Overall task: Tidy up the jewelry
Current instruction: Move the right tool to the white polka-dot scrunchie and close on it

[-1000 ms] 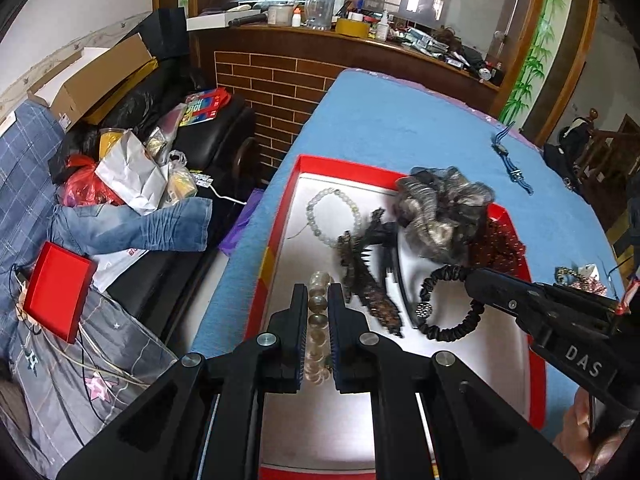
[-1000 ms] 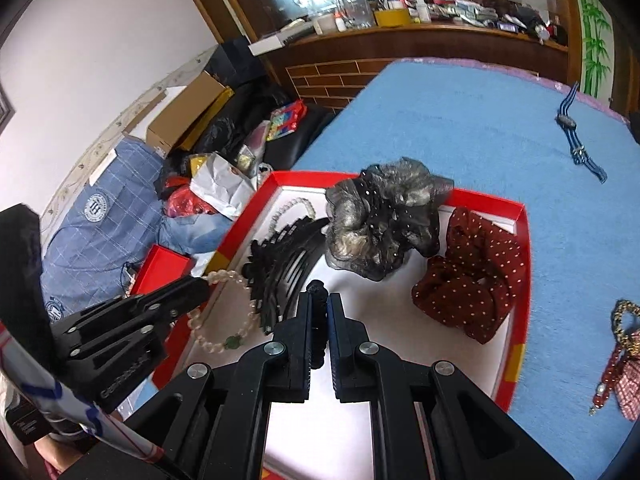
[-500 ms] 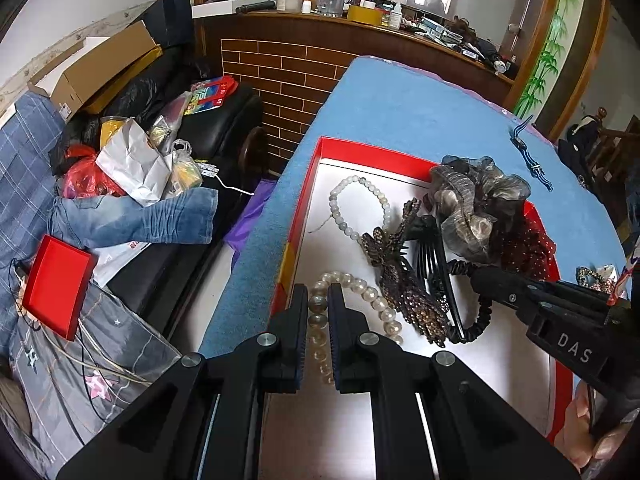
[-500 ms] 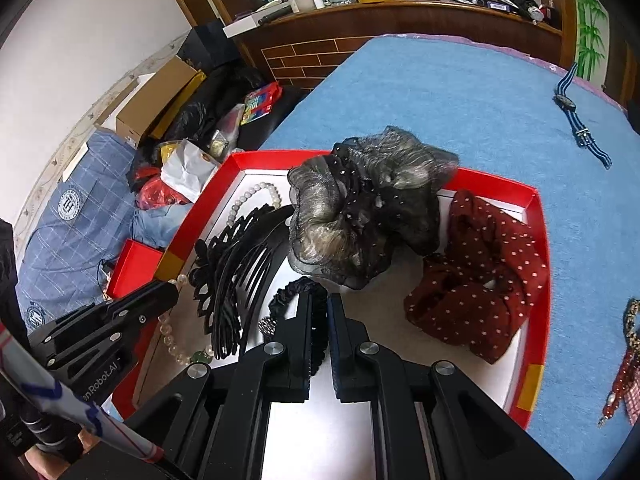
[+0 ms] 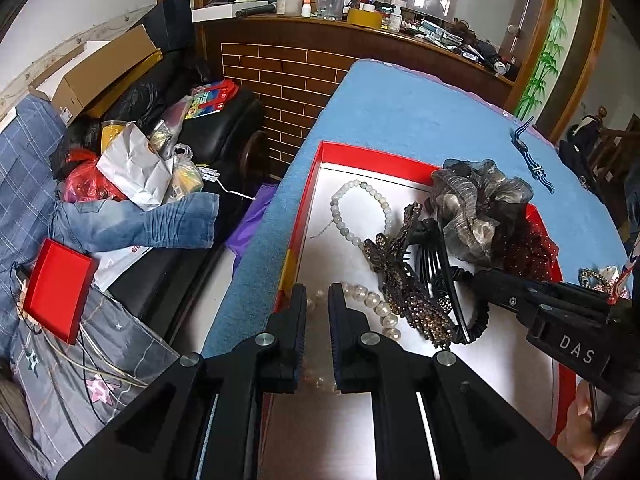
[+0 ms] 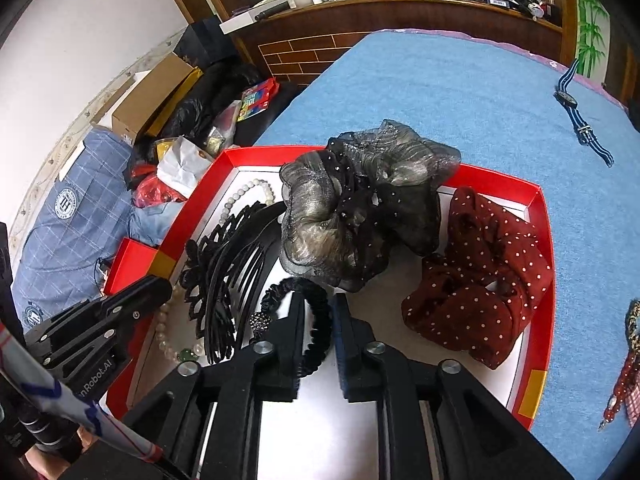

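Left wrist view shows the left hand-held gripper [image 5: 317, 294] open a small way, with the pearl bracelet [image 5: 370, 302] lying loose between and just past its fingers, holding nothing I can be sure of. The pearls curve off to its right. The right hand-held gripper [image 6: 318, 306] is also a little open, with the black hair tie [image 6: 298, 312] between its fingers, its loop stretching to the left. Farther ahead in the red tray [image 6: 540, 216] sit the gray scrunchie [image 6: 360, 212] and dotted red scrunchie [image 6: 484, 276].
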`<action>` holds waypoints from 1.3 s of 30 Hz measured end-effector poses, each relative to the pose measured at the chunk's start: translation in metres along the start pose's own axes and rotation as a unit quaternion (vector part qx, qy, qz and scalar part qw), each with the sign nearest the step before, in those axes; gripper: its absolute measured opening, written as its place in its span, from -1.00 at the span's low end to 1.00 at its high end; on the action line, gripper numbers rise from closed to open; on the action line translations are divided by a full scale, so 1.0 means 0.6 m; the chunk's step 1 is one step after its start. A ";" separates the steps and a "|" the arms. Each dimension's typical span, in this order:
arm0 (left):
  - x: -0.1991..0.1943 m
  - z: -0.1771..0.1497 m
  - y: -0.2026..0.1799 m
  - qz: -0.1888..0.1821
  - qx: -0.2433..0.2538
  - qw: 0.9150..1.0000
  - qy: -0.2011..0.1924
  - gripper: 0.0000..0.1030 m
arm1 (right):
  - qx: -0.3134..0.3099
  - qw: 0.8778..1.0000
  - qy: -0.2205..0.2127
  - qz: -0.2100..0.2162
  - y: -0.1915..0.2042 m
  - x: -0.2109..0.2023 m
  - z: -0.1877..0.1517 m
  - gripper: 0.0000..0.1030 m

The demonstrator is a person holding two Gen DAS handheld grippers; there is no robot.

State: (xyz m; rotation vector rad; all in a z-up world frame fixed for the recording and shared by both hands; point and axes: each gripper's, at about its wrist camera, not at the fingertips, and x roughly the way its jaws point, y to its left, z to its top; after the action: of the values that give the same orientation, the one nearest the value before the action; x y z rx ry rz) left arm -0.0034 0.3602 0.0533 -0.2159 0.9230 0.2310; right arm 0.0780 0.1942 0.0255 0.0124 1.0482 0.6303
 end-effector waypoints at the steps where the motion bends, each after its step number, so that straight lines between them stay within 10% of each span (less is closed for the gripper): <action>1: -0.003 0.000 -0.001 0.001 0.001 1.000 -0.002 -0.80 | 0.000 1.000 0.000 0.001 0.000 -0.003 -0.001 -0.68; 16: -0.113 -0.032 -0.117 -0.017 0.054 0.996 -0.067 -0.43 | 0.021 0.999 -0.038 -0.004 -0.055 -0.118 -0.052 -0.55; 39: -0.086 -0.187 -0.484 -0.091 0.201 0.975 -0.035 -0.30 | 0.186 0.971 -0.119 -0.092 -0.385 -0.341 -0.240 -0.53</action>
State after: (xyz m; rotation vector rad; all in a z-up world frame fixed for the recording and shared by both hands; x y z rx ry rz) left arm -0.0353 0.0460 0.0540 0.0826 0.8554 -0.1189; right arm 0.0025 -0.1373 0.0459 0.3075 0.9077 0.2501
